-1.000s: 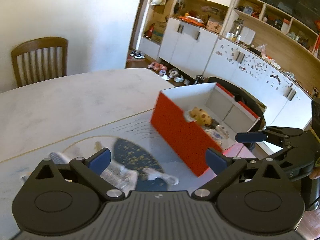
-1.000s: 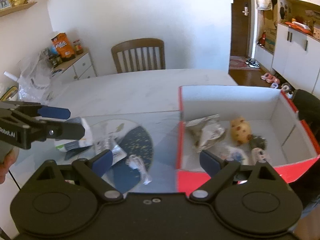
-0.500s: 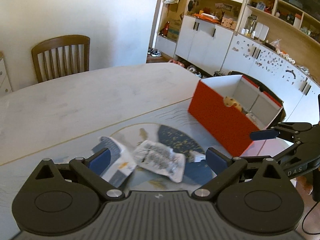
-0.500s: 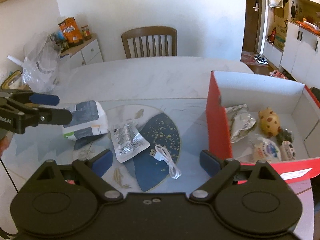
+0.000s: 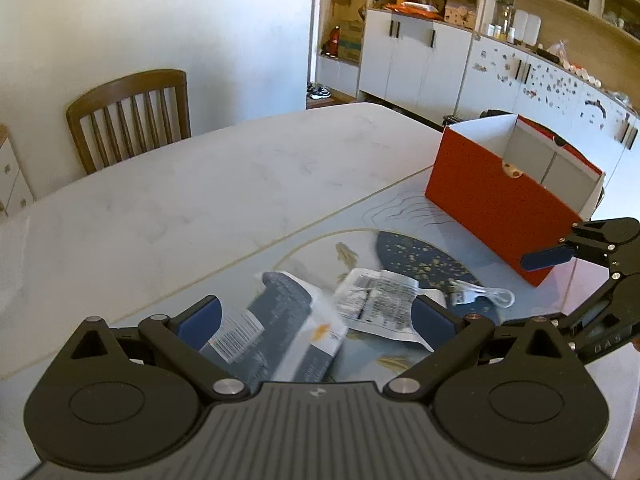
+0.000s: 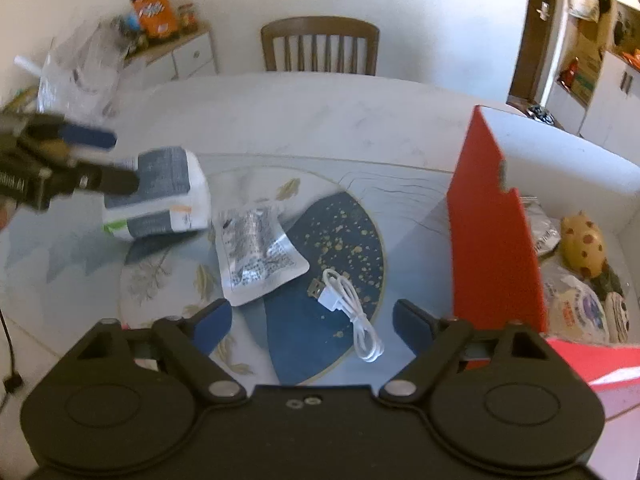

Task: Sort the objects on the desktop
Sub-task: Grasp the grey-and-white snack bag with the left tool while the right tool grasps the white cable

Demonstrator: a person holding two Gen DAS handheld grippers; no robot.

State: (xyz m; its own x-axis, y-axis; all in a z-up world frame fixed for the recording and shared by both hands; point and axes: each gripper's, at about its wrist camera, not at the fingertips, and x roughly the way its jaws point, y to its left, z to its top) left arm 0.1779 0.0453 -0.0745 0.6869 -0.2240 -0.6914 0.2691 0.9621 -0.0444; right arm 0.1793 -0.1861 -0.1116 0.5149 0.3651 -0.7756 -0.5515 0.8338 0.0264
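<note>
A blue-and-white packet (image 5: 280,332) (image 6: 160,196) lies on the table between the open fingers of my left gripper (image 5: 316,318), seen from the side in the right wrist view (image 6: 100,160). A clear pouch (image 5: 380,300) (image 6: 256,252) and a white USB cable (image 5: 484,296) (image 6: 348,300) lie beside it. My right gripper (image 6: 312,320) is open and empty above the cable; it shows at the right in the left wrist view (image 5: 548,258). The red box (image 5: 504,200) (image 6: 496,240) holds a spotted toy (image 6: 584,240) and wrapped packets.
A wooden chair (image 5: 128,116) (image 6: 320,44) stands at the table's far side. A cabinet with snack boxes and a plastic bag (image 6: 80,68) is at the left. White cupboards (image 5: 420,60) line the far right wall. A round blue-patterned mat (image 6: 332,240) lies under the objects.
Both grippers have swung left, away from the red box. My left gripper has come down around the blue-and-white packet. My right gripper now hangs over the cable and mat.
</note>
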